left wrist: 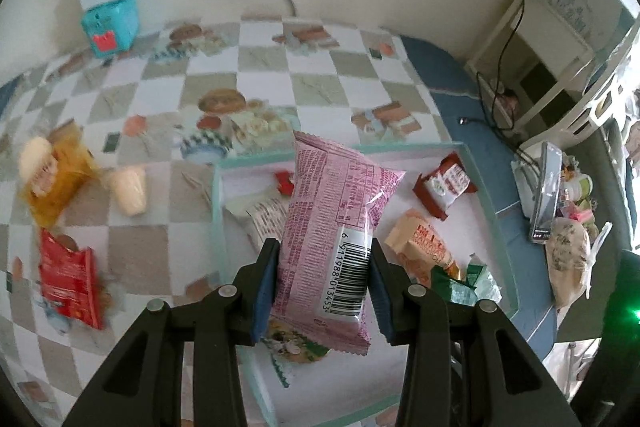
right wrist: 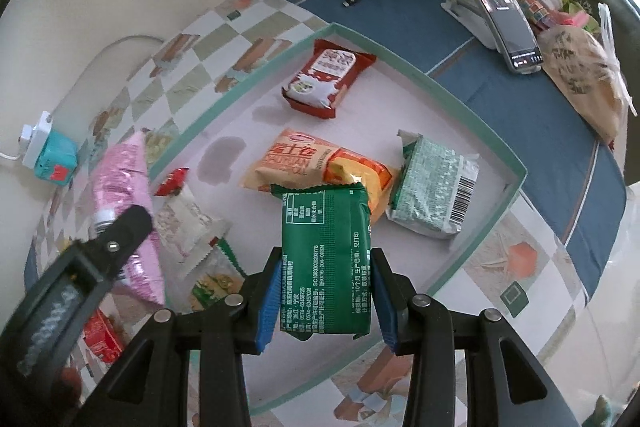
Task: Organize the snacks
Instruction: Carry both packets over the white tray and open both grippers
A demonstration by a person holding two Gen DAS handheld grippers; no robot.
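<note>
The pink packet [left wrist: 332, 227] is clamped between the blue pads of the left gripper [left wrist: 323, 291], barcode side up, held above the near left part of the tray [left wrist: 478, 183]. The green packet [right wrist: 326, 259] is clamped in the right gripper [right wrist: 325, 301], printed back facing the camera, above the tray's near middle.

Lying in the white, teal-rimmed tray: a red-brown milk packet [right wrist: 324, 79] at the far end, an orange roll packet [right wrist: 304, 163] in the middle, a pale green packet [right wrist: 434, 187] just beside it on the right, a small red sweet [right wrist: 173, 181] and a white packet [right wrist: 184, 223] on the left. Two stains mark the tray floor near the orange packet.

Outside the tray, on the checked cloth [left wrist: 200, 75]: a yellow packet [left wrist: 56, 179], a cream cup [left wrist: 130, 189] near it and a red packet [left wrist: 70, 277], all blurred. A teal box [left wrist: 108, 25] stands by the wall. A phone [right wrist: 498, 15] on a stand sits on the blue cloth beyond the tray.
</note>
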